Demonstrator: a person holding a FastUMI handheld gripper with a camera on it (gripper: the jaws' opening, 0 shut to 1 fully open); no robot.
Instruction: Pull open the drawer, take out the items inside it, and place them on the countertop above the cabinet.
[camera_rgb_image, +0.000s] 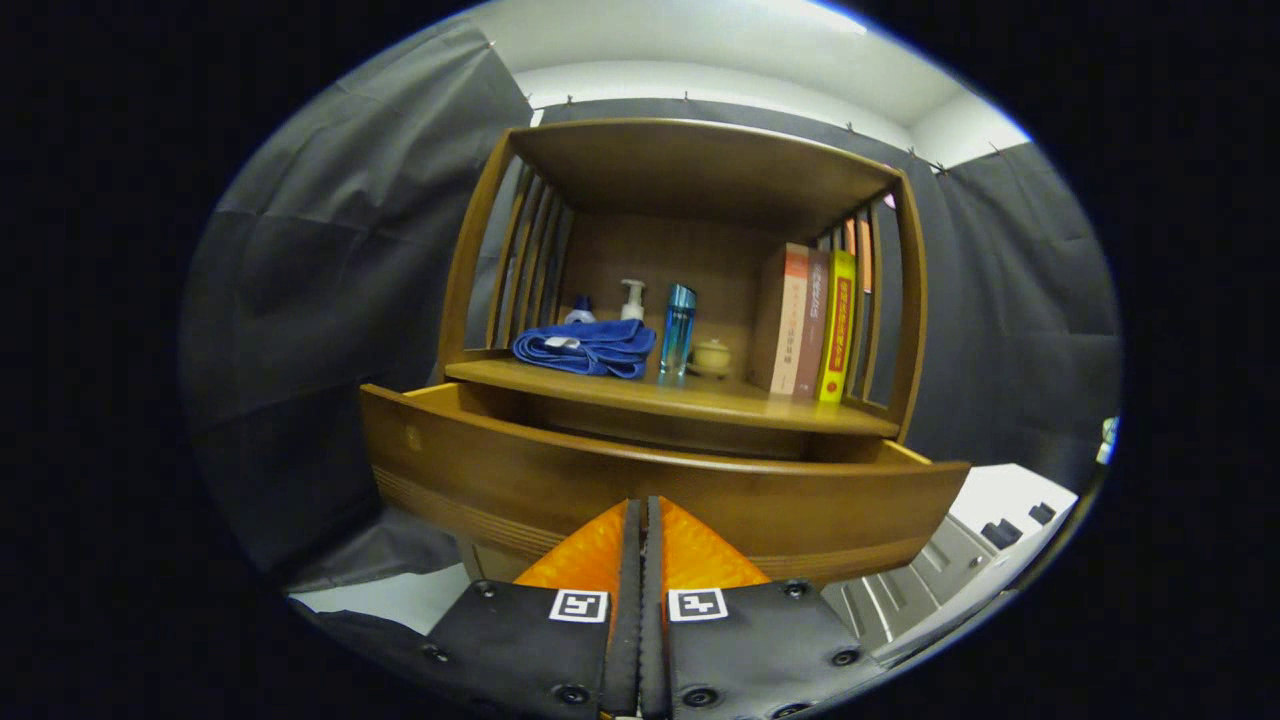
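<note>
A wooden cabinet stands just ahead of me, and its drawer (480, 470) is pulled out toward me. The tall front panel hides the drawer's inside. My gripper (645, 505) is shut, its two fingers pressed together with their tips right against the lower middle of the drawer front. No handle shows between them. Above the drawer is the countertop (720, 403), a shelf under a wooden roof with slatted sides. On its left part lies a folded blue cloth (590, 350).
Beyond the cloth are a white pump bottle (632, 300), a blue bottle (678, 328) and a small cream jar (712, 357). Three books (812, 325) stand upright at the shelf's right. A white and grey unit (985, 530) sits low to the drawer's right.
</note>
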